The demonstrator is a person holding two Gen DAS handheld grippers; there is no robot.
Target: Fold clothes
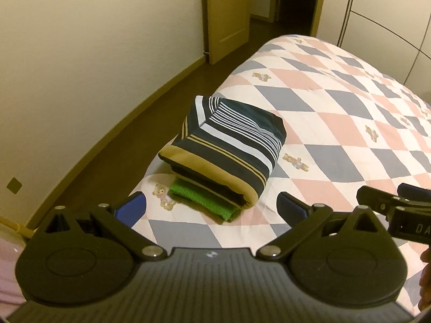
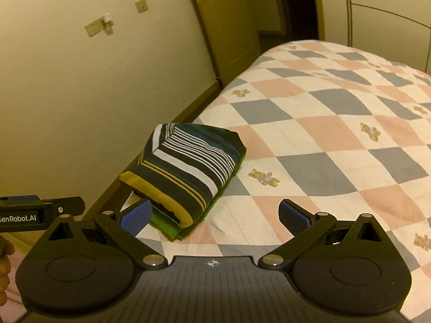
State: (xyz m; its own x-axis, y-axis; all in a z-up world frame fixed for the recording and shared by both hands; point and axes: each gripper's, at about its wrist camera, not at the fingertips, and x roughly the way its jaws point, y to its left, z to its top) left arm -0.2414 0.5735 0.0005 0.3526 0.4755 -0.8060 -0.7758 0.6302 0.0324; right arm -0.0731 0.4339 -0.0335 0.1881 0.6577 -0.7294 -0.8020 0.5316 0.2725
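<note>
— So, biggest first: what do we have under us?

— We have the bed [image 1: 350,113], covered in a quilt of pink, grey-blue and white diamonds with small teddy bears printed on it. Beyond it we see the cream wall [image 1: 94,67], the dark floor [image 1: 134,123] along the bed's side, and an open door [image 1: 226,18] leading into a dark hallway.

— And the clothes?

— We see a folded striped garment [image 1: 229,145], navy with white and tan bands, lying near the bed's edge closest to the wall. It sits on top of a folded green garment [image 1: 204,202], whose knitted edge sticks out from under the near end. In the right wrist view the same stack lies ahead and to the left, green showing along its lower side.

— How do our claws stand?

— Our left gripper [image 1: 211,207] has its blue-padded fingers spread wide, holding nothing, hovering just short of the stack. Our right gripper [image 2: 214,215] is likewise spread and empty; its left pad [image 2: 136,216] sits very near the stack's corner, though we can't say for sure whether it touches the cloth.

— Anything smaller?

— A bit of a hand [image 2: 4,277] at the left edge of the right wrist view.
</note>
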